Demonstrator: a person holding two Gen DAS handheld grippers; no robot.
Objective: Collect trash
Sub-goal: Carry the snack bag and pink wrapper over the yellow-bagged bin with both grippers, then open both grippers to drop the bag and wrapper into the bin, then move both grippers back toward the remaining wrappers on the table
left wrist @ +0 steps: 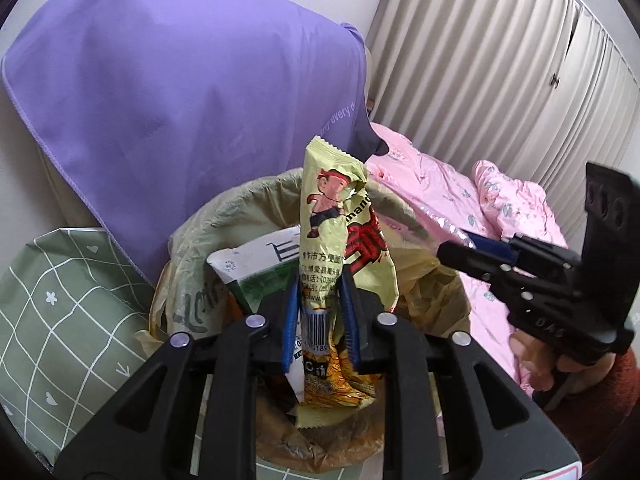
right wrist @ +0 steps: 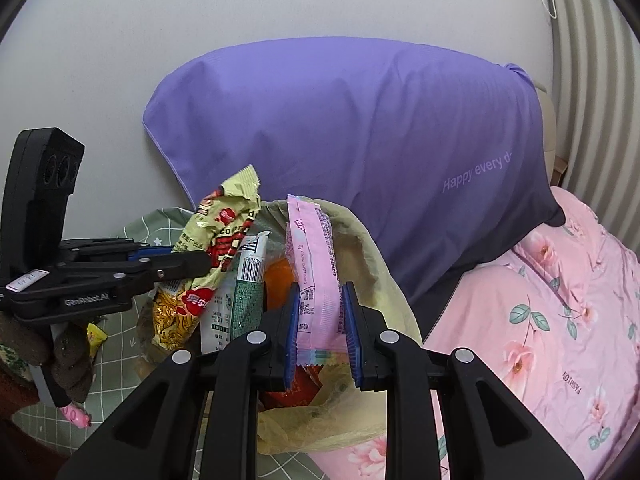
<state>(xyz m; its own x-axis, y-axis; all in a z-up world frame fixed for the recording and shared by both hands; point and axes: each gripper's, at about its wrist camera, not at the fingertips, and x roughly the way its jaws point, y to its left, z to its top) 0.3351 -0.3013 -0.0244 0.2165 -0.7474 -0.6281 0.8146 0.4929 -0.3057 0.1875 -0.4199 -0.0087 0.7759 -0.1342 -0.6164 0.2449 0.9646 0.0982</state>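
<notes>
The left gripper (left wrist: 318, 316) is clamped on a yellow snack wrapper (left wrist: 336, 216), which stands upright over the open trash bag (left wrist: 224, 216). The right gripper (right wrist: 322, 332) is clamped on a pink wrapper (right wrist: 316, 264), also above the bag. A white and green packet (right wrist: 244, 292) lies inside the bag, between both wrappers. Behind is a purple cloth (right wrist: 360, 120), and a pink blanket (right wrist: 560, 300) on the right

left gripper (left wrist: 318, 320) pinches snack wrapper (left wrist: 336, 216) upright, directly above bin bag (left wrist: 224, 216). carton (left wrist: 260, 264) stands in bag, left of wrapper. right gripper (right wrist: 322, 332) clamps sachet (right wrist: 316, 264) over same bag, right of left gripper. draped cloth (right wrist: 360, 128) behind bag; bedding (right wrist: 560, 300) right of both grippers; checked cloth (left wrist: 60, 300) left.
</notes>
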